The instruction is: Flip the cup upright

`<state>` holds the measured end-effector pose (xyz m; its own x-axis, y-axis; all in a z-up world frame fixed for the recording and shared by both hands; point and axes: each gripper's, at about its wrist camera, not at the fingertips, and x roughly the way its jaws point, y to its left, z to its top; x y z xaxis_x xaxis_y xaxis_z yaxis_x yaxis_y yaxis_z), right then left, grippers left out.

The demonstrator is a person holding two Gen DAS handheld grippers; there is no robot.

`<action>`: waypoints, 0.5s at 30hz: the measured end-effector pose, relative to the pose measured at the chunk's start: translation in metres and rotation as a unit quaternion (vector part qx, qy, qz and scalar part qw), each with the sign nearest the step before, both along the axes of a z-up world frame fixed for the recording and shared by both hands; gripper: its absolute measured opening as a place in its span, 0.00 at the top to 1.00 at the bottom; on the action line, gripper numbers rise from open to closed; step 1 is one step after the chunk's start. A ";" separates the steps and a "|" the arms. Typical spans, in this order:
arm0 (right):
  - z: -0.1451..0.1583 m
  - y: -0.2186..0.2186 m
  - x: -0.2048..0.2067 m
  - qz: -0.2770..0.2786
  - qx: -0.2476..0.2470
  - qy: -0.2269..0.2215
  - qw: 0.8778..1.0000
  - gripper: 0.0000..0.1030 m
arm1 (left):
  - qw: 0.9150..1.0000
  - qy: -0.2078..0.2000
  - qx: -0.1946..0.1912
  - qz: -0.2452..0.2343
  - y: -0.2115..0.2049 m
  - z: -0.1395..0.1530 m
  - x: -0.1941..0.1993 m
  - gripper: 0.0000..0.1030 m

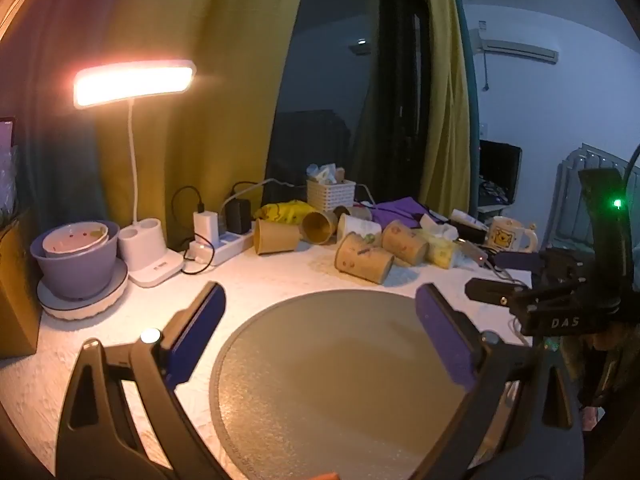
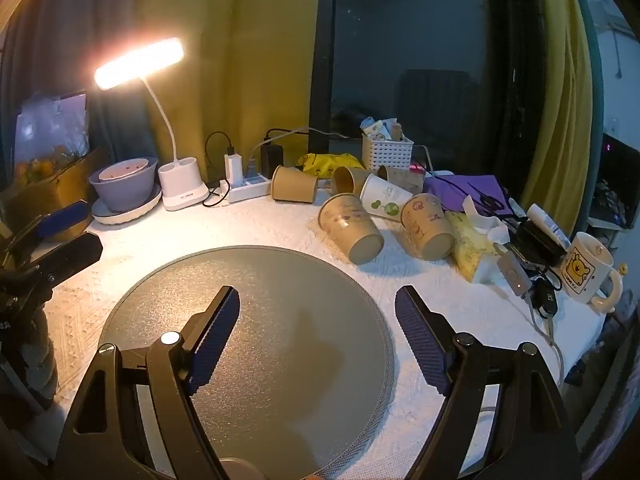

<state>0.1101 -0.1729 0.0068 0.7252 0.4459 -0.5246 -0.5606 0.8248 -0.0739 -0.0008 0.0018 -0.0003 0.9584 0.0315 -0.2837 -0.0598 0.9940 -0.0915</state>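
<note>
Several paper cups lie on their sides at the back of the white table. The nearest patterned brown cup lies just beyond the round grey mat, base toward me. A second patterned cup lies to its right. A white cup, a plain brown cup and others lie behind. My left gripper is open and empty over the mat. My right gripper is open and empty over the mat; it also shows in the left wrist view.
A lit desk lamp with a white base, a power strip with chargers and stacked bowls stand at back left. A white basket, purple cloth, tissues, keys and a bear mug crowd the right.
</note>
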 end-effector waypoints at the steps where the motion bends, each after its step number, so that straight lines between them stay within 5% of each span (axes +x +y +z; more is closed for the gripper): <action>1: 0.000 0.000 0.000 0.000 0.000 0.000 1.000 0.19 | 1.000 0.000 -0.001 0.000 0.000 0.000 0.000 0.06; 15: 0.000 -0.001 0.000 0.000 0.001 -0.001 1.000 0.19 | 1.000 0.001 -0.001 0.000 0.001 -0.001 0.001 0.06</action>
<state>0.1097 -0.1742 0.0065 0.7260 0.4473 -0.5224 -0.5604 0.8251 -0.0723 0.0002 0.0031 -0.0016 0.9578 0.0306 -0.2857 -0.0596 0.9938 -0.0934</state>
